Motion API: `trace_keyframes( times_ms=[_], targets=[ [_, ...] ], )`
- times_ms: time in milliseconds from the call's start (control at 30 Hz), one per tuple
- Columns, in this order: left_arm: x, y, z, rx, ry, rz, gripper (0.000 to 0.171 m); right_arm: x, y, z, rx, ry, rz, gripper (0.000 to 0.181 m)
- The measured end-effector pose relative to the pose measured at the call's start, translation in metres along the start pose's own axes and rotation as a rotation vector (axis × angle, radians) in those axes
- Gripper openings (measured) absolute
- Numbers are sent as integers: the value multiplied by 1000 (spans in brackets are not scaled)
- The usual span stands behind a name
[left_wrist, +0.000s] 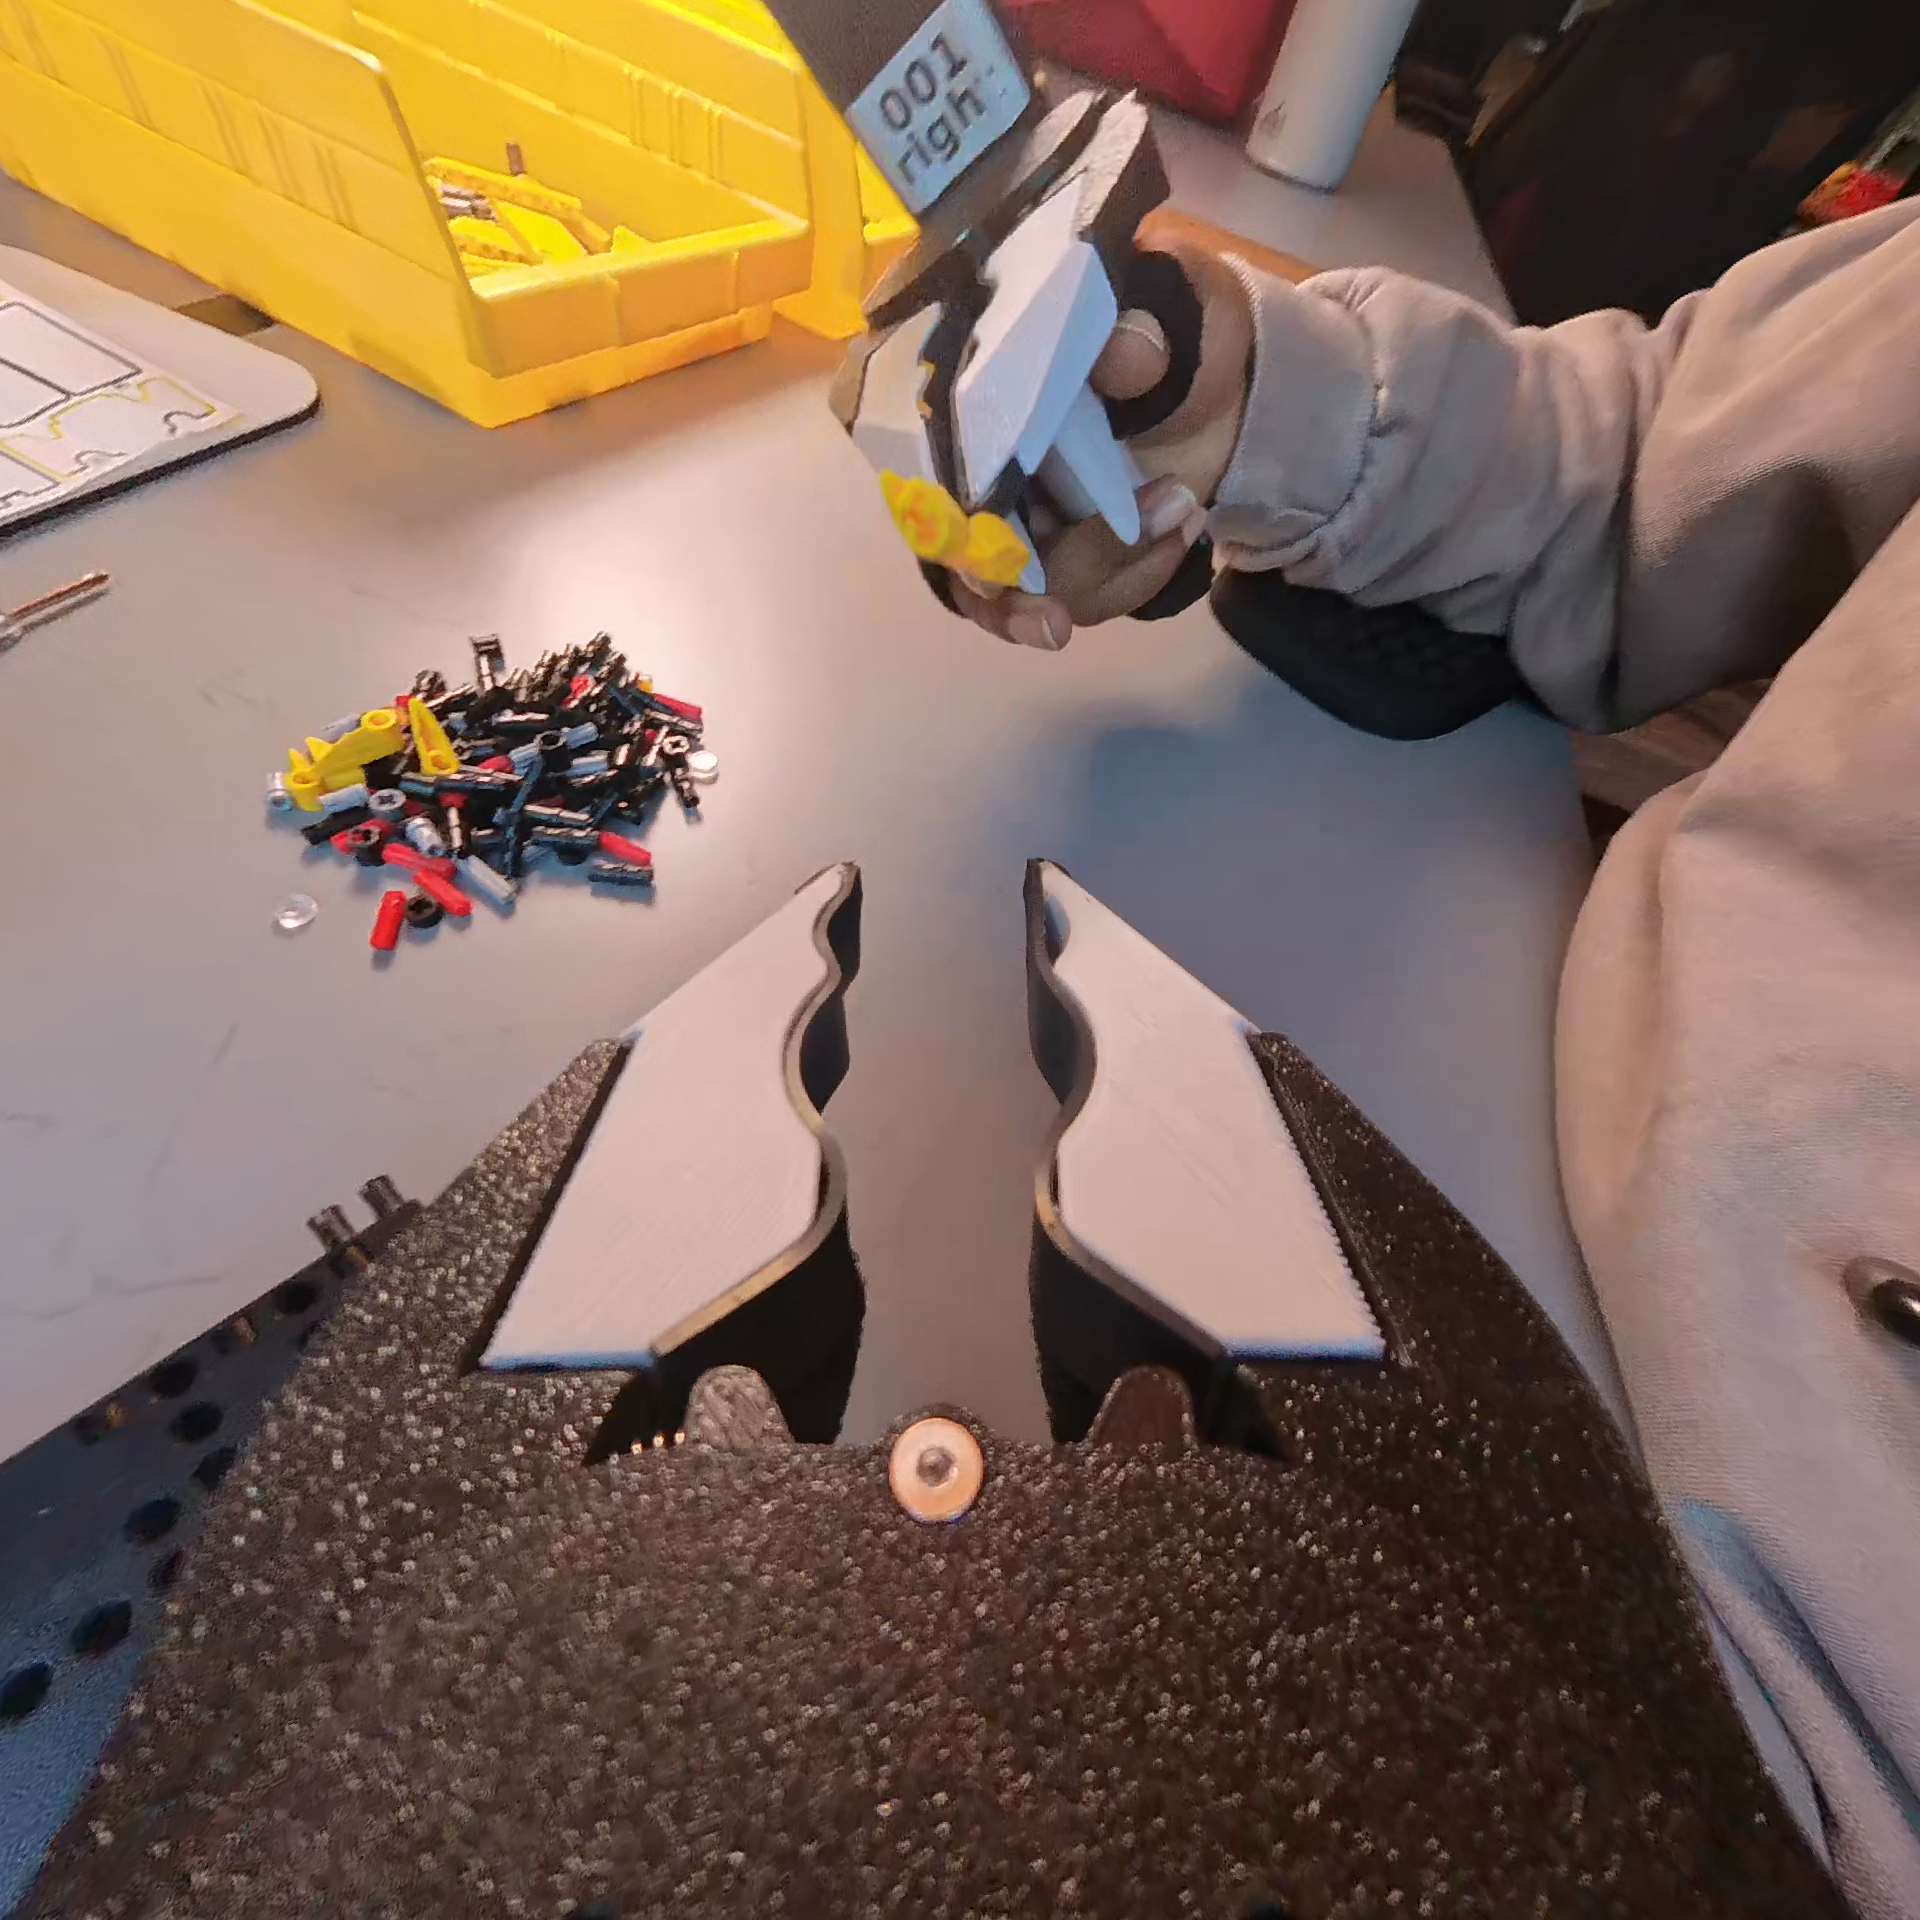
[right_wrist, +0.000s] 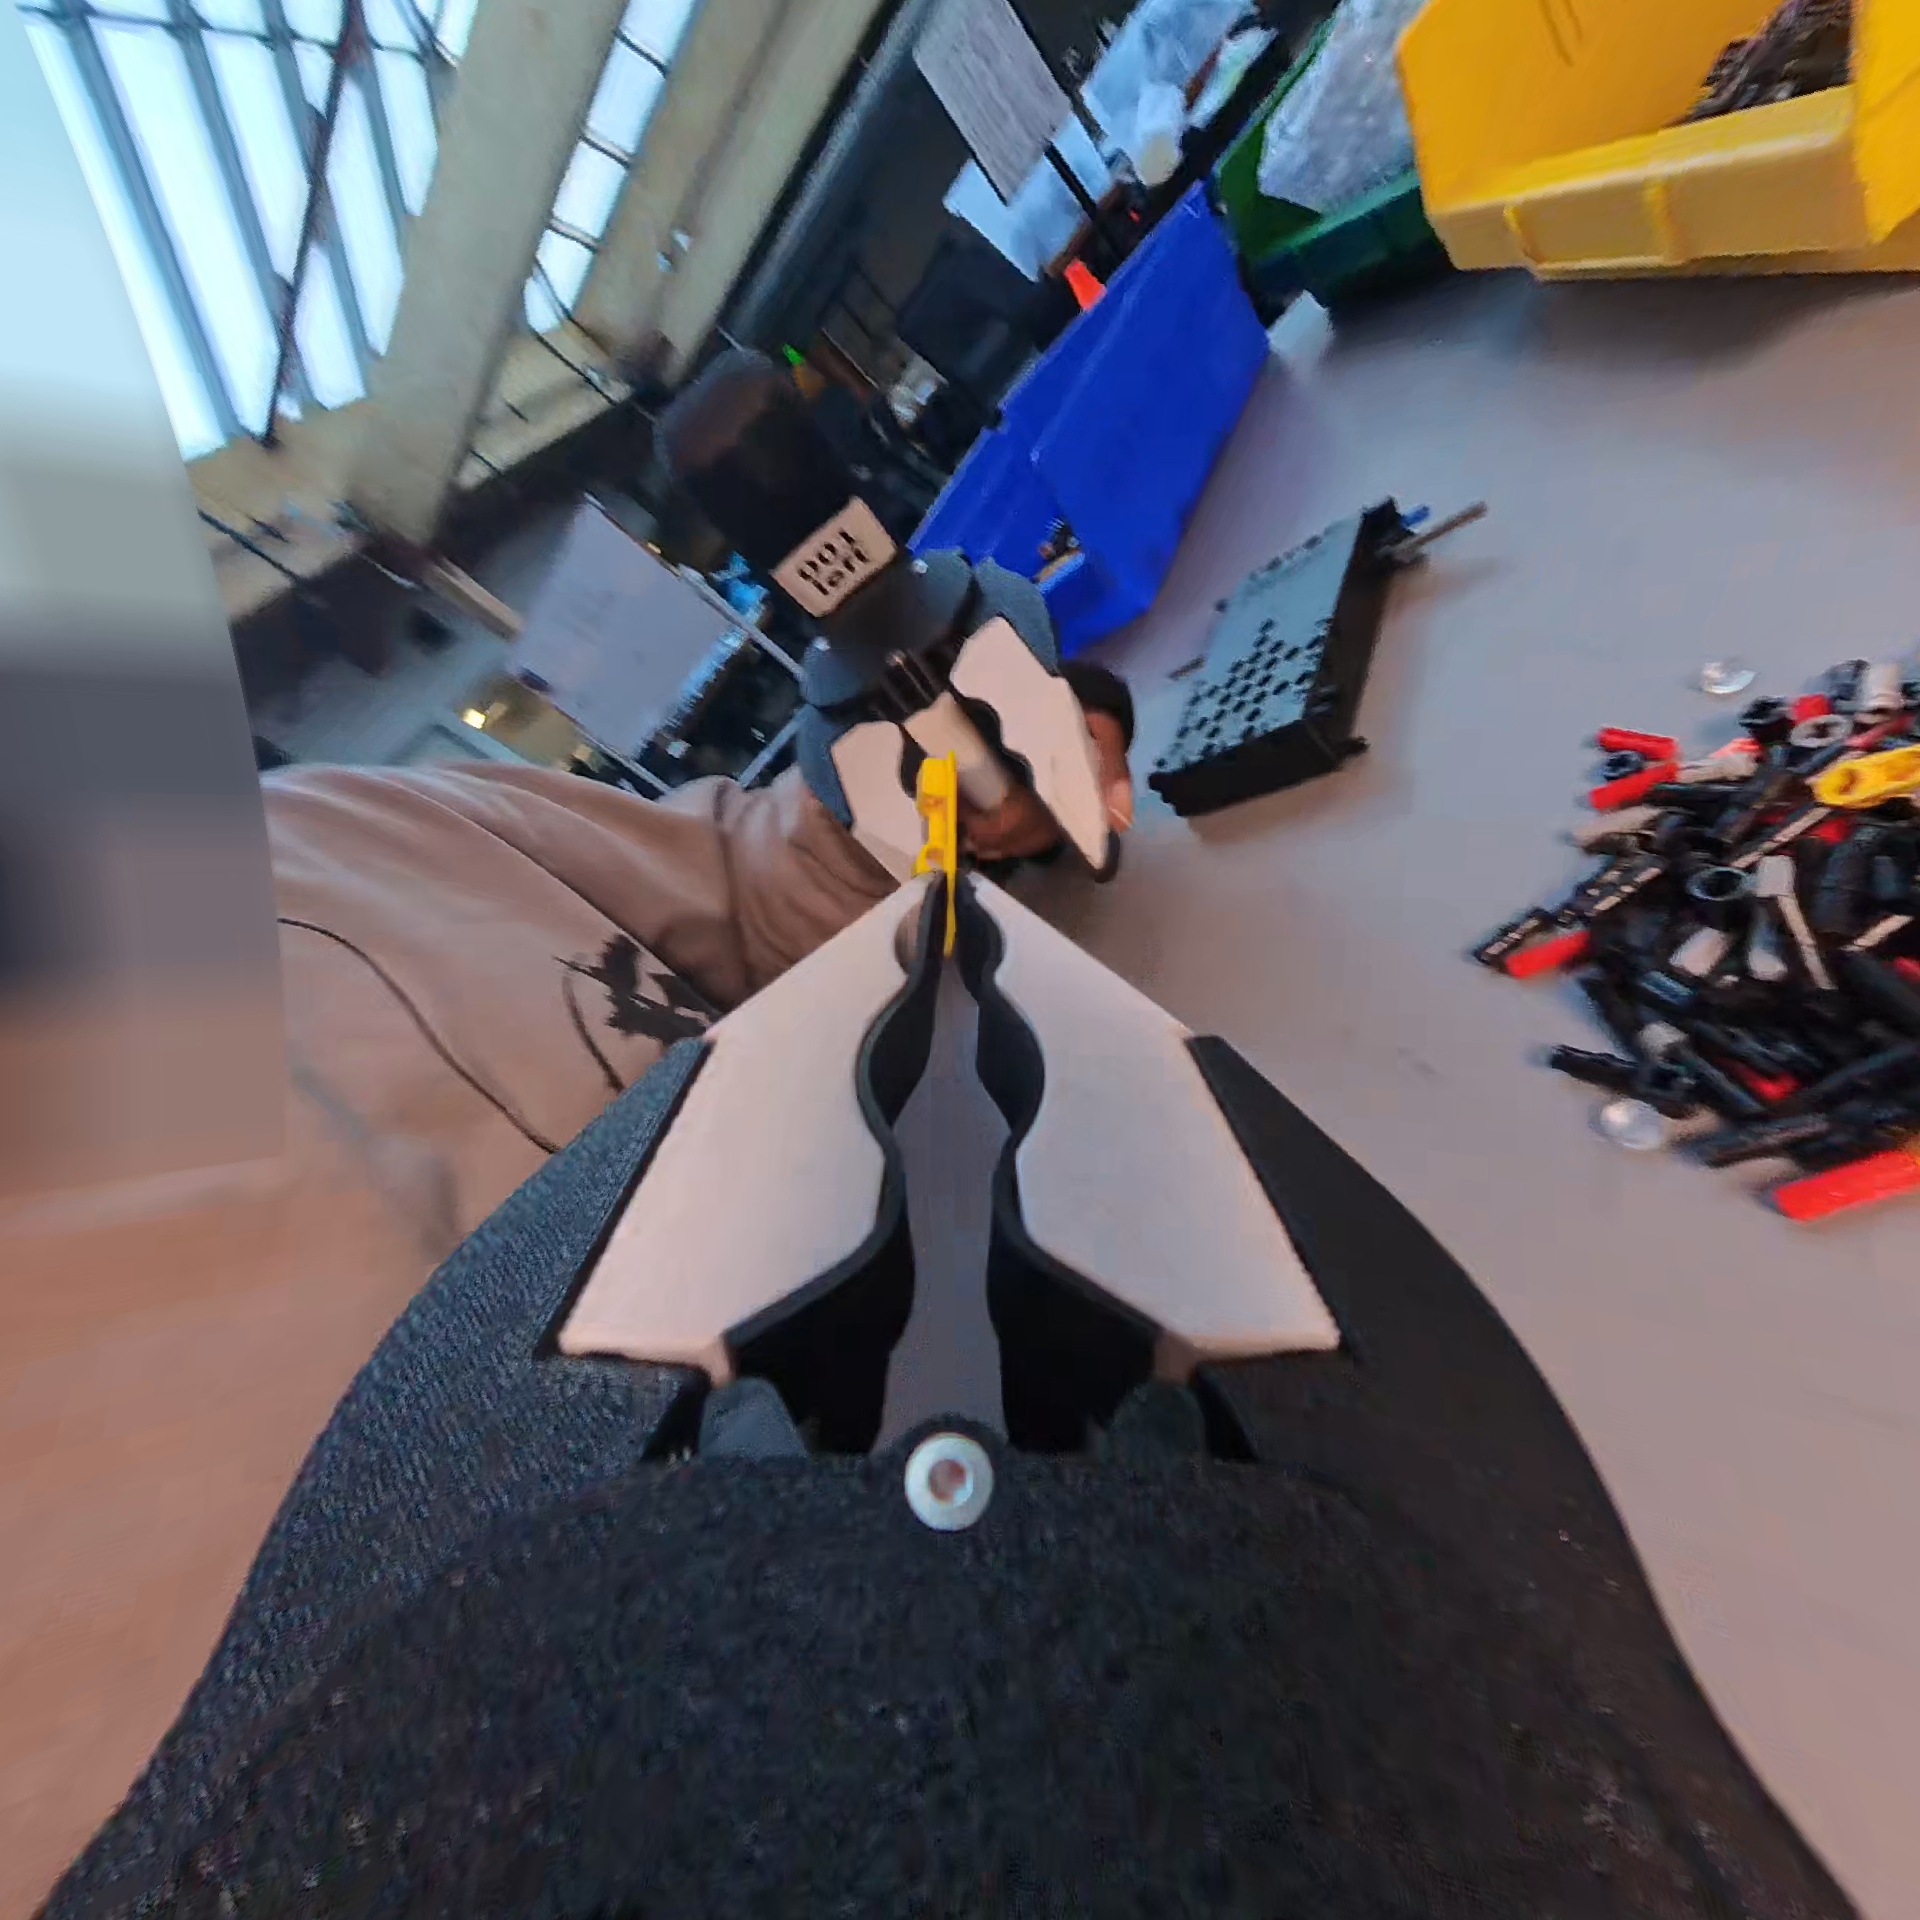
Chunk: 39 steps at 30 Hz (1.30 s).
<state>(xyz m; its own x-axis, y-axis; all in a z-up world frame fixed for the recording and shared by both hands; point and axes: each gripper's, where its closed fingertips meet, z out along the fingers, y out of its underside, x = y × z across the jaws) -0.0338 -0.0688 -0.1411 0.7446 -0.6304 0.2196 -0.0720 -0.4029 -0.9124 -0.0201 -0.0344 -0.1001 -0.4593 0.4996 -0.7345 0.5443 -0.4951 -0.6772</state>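
Your right gripper (right_wrist: 948, 904) was closed on a thin yellow building-toy piece (right_wrist: 938, 831), pinched at the very fingertips and held up off the grey tabletop (left_wrist: 1039, 748). In the left wrist view the same piece (left_wrist: 951, 525) stuck out sideways from that gripper (left_wrist: 1023, 551), just in front of your hand (left_wrist: 1101, 561) in its beige sleeve (left_wrist: 1455, 468).

Your left gripper (left_wrist: 943, 883) stood partly open with nothing between its fingers, low over bare tabletop. Open surface lay ahead of it and to its right, up to the table edge beside your sleeve.

A grey tag (left_wrist: 940, 104) on the right gripper's body carried dark printed characters; a like tag (right_wrist: 836, 566) sat on the left gripper (right_wrist: 997, 821) in the right wrist view, too blurred to make out.

To the left of the left gripper's fingers lay a loose pile of small black, red, grey and yellow toy pins and connectors (left_wrist: 499, 769), with a clear round stud (left_wrist: 296, 912) just apart from it. Beyond the pile stood a yellow parts bin (left_wrist: 520, 208), and a printed mat (left_wrist: 94, 405) lay at the far left. A black perforated plate (right_wrist: 1268, 675) lay flat near a blue bin (right_wrist: 1132, 416).
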Motion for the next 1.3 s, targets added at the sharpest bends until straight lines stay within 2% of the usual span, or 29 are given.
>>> trace_keyframes(
  times_ms=[133,333,500,567,667,800,867,933,1000,1067,1100,1167,1233,1267,1300],
  targets=[
    [11,-13,-4,81,86,-30,30,-21,-9,2,56,-111,59,0],
    [24,-32,-14,198,190,-85,29,-37,-11,10,72,-160,91,0],
    [25,-47,-23,289,233,-156,28,-23,1,18,19,-68,61,0],
    [21,-45,-22,278,227,-187,26,-17,10,24,-31,-1,-7,0],
    [19,-37,-18,234,218,-190,7,-11,19,31,-86,76,-93,1],
    [18,-29,-18,146,152,-88,6,-9,13,30,-56,121,-174,0],
    [10,-34,-27,111,25,40,6,-15,0,25,-2,113,-213,0],
    [-7,-50,-54,99,-172,175,6,-8,-11,13,5,200,-313,14],
    [-36,-71,-107,85,-487,296,6,16,-21,-10,-25,394,-463,21],
    [-66,-82,-183,39,-857,358,6,36,-32,-37,-49,581,-593,26],
    [-78,-78,-222,-16,-1010,345,6,42,-36,-47,-53,635,-626,29],
    [-98,-48,-288,-169,-1232,234,6,49,-40,-61,-47,687,-643,33],
    [-111,-12,-331,-262,-1342,94,6,51,-41,-64,-36,678,-627,34],
    [-116,6,-346,-301,-1381,27,12,51,-40,-63,-33,668,-621,34],
    [-120,19,-361,-330,-1447,-15,33,51,-39,-62,-34,661,-619,35]
  ],
)
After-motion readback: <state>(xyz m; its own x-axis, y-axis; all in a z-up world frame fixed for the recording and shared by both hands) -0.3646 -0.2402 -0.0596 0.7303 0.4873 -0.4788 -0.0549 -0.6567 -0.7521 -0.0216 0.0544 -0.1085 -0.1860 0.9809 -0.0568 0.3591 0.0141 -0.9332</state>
